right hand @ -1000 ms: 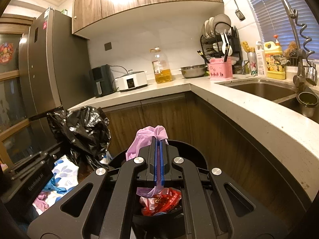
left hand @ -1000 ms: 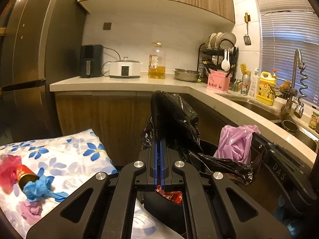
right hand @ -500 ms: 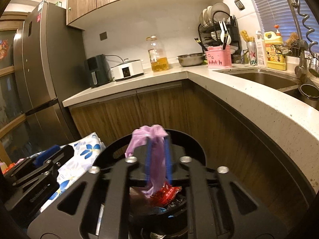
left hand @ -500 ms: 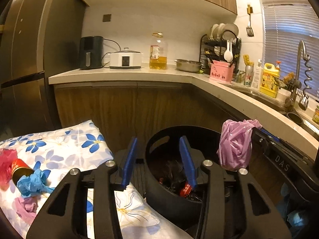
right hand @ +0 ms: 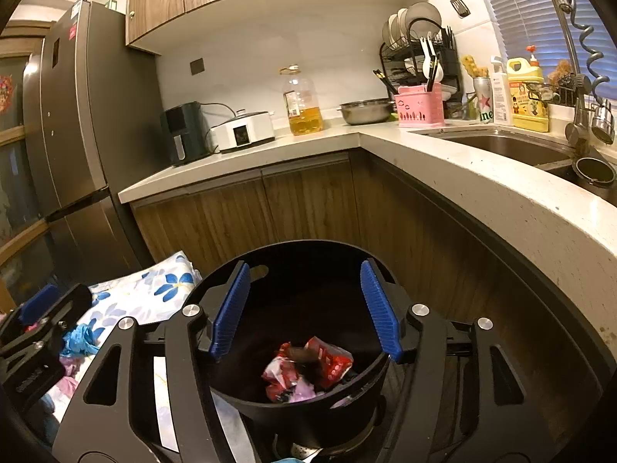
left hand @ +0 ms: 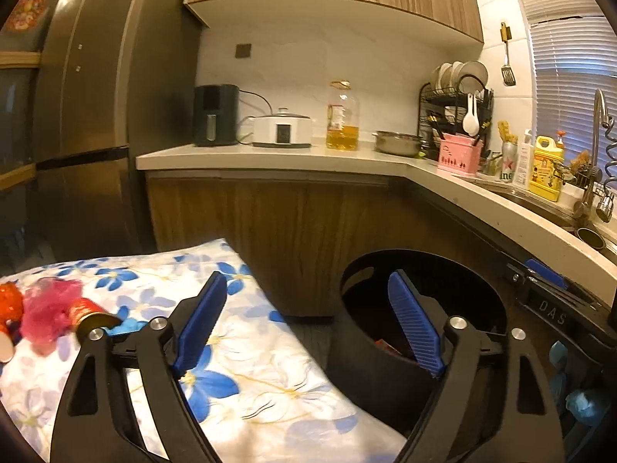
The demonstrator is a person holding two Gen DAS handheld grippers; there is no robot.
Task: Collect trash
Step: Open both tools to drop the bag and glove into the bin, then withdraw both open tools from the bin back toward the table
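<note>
My left gripper [left hand: 308,328] hangs over the edge of the flowered cloth [left hand: 270,366], jaws opening, nothing between the blue pads. On the cloth at far left lie a pink bag [left hand: 50,314], a red can [left hand: 86,314] and a blue scrap [left hand: 129,324]. To the right stands the black bin [left hand: 443,281]. My right gripper [right hand: 304,312] is above the bin [right hand: 308,249], jaws opening and empty. Red wrappers [right hand: 308,362] and a bit of pink bag [right hand: 302,390] lie at the bottom. The left gripper [right hand: 38,332] shows at the left edge.
An L-shaped counter [right hand: 482,189] wraps behind and to the right of the bin, with wooden cabinets [right hand: 308,200] under it and a sink [right hand: 501,142]. A tall fridge [left hand: 77,135] stands on the left. A blue scrap [right hand: 79,339] lies on the cloth beside the bin.
Both grippers went from shut to wide. The black bag left the left jaws and the pink bag left the right jaws; the pink bag now lies in the bin. The left view swung toward the cloth.
</note>
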